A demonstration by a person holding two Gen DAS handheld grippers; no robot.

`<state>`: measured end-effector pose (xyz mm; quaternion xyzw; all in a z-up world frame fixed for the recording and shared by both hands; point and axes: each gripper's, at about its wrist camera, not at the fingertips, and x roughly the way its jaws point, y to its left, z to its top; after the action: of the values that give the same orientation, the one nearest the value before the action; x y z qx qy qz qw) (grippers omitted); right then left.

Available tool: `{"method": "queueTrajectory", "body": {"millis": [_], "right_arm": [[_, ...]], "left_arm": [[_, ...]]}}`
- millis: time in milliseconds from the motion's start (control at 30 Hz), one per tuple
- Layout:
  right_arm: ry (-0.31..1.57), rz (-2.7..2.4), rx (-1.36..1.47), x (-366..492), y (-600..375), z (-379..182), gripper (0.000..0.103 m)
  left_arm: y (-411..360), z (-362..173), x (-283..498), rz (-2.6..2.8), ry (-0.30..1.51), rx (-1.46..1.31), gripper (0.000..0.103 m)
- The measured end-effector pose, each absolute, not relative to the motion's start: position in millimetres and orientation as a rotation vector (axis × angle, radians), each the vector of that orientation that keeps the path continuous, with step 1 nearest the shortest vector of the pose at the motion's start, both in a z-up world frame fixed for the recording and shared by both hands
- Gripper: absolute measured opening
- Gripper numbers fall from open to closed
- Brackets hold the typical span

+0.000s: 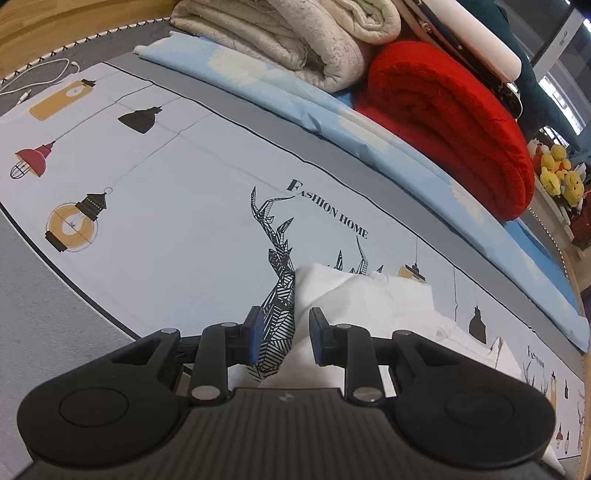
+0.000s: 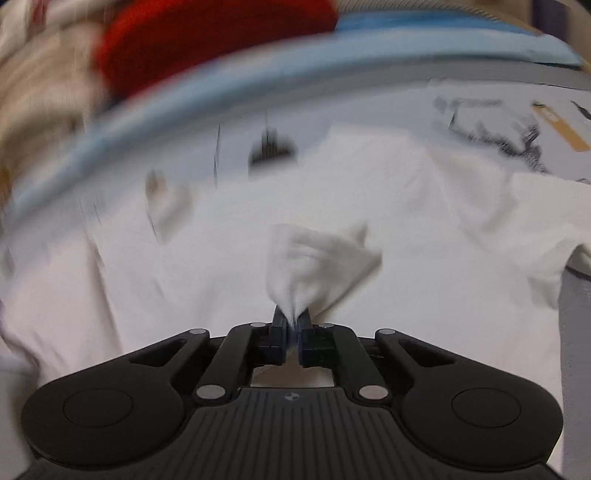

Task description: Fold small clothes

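Observation:
A white garment [image 2: 258, 229] lies spread on a printed bedsheet [image 1: 166, 184]. In the left wrist view part of the white garment [image 1: 369, 302] lies just ahead and to the right of my left gripper [image 1: 286, 334], which is open and empty above the sheet, one finger over the garment's edge. My right gripper [image 2: 293, 325] is shut on a bunched corner of the white garment [image 2: 314, 258], lifted over the rest of the cloth. The right wrist view is motion-blurred.
A folded red blanket [image 1: 454, 122], a beige quilt [image 1: 295, 33] and a light blue mat [image 1: 332, 110] lie along the far side. A white cable [image 1: 37, 77] lies at far left. Yellow plush toys [image 1: 561, 173] sit at right.

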<state>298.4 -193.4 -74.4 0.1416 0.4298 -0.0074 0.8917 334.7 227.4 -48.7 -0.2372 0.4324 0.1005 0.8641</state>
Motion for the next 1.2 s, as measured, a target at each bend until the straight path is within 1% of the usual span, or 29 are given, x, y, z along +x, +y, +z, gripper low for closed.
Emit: {"method": "queueTrajectory", "body": {"millis": [133,200,233,267,300,367,433,467,533,567,700,733,767,800,833,867,933,1000,1067,1100,1133,1167,1200], "right_arm": [[0.569,-0.059,0.347,269.9,-218.1,-29.9,0.004],[0.522,-0.117,0.368,263.2,-235.1,-26.8,0.004],[0.548,-0.149,0.38,264.8,-242.9,-31.3,0.004],[0.607,-0.183,0.4,269.2,-251.9,-39.6,0.005],[0.672,-0.217,0.437,273.3,-262.1,-49.9,0.008],[0.806,-0.286,0.547,279.7,-284.2,-73.7,0.009],[0.859,-0.301,0.645,279.9,-298.8,-87.4,0.011],[0.862,-0.304,0.659,280.5,-302.6,-88.7,0.013],[0.841,-0.308,0.652,282.6,-306.8,-84.5,0.032],[0.831,-0.311,0.653,283.9,-309.5,-82.5,0.033],[0.833,-0.345,0.685,283.9,-319.7,-81.1,0.033],[0.834,-0.343,0.685,283.4,-319.0,-80.5,0.027],[0.823,-0.343,0.681,282.4,-317.9,-78.9,0.021],[0.81,-0.337,0.674,283.0,-317.3,-75.8,0.007],[0.79,-0.315,0.672,282.7,-316.7,-71.6,0.006],[0.737,-0.278,0.676,280.3,-315.8,-62.8,0.005],[0.602,-0.187,0.653,274.0,-309.1,-40.4,0.005],[0.405,-0.068,0.607,259.1,-299.4,-12.7,0.005],[0.307,-0.025,0.569,249.4,-295.1,0.7,0.005],[0.315,-0.047,0.564,249.4,-297.3,-0.5,0.005],[0.384,-0.105,0.551,256.0,-299.3,-7.2,0.005],[0.492,-0.176,0.534,265.6,-302.4,-18.6,0.005],[0.605,-0.239,0.525,274.5,-307.2,-32.8,0.006]], "left_arm": [[225.7,-47.7,333.6,0.196,0.906,-0.487,0.028],[222.5,-49.8,333.6,0.188,0.917,-0.475,0.028],[220.7,-51.6,333.9,0.183,0.925,-0.473,0.028],[218.6,-54.7,334.6,0.172,0.939,-0.476,0.031],[216.3,-58.4,334.9,0.161,0.954,-0.484,0.034],[211.5,-67.6,336.1,0.135,0.988,-0.506,0.036],[206.5,-77.0,337.7,0.111,1.026,-0.52,0.037],[204.5,-82.4,338.1,0.099,1.045,-0.531,0.04],[200.6,-93.5,338.5,0.087,1.082,-0.541,0.044],[198.8,-98.6,338.7,0.085,1.099,-0.538,0.045],[191.1,-113.4,339.0,0.101,1.158,-0.469,0.044],[190.6,-114.9,338.6,0.102,1.166,-0.452,0.043],[190.8,-115.3,338.2,0.098,1.17,-0.437,0.033],[190.6,-115.0,337.9,0.092,1.171,-0.423,0.026],[190.8,-113.6,337.1,0.084,1.165,-0.413,0.019],[191.6,-110.9,336.0,0.083,1.155,-0.409,0.017],[193.0,-102.5,334.3,0.094,1.127,-0.396,0.016],[193.4,-96.3,333.3,0.098,1.116,-0.392,0.016],[191.2,-94.7,333.5,0.084,1.131,-0.378,0.017],[190.4,-96.3,333.7,0.081,1.146,-0.37,0.018],[190.3,-99.1,333.8,0.079,1.163,-0.365,0.02],[190.2,-102.4,334.2,0.083,1.186,-0.354,0.026],[190.0,-104.0,333.7,0.09,1.198,-0.341,0.029]]}}
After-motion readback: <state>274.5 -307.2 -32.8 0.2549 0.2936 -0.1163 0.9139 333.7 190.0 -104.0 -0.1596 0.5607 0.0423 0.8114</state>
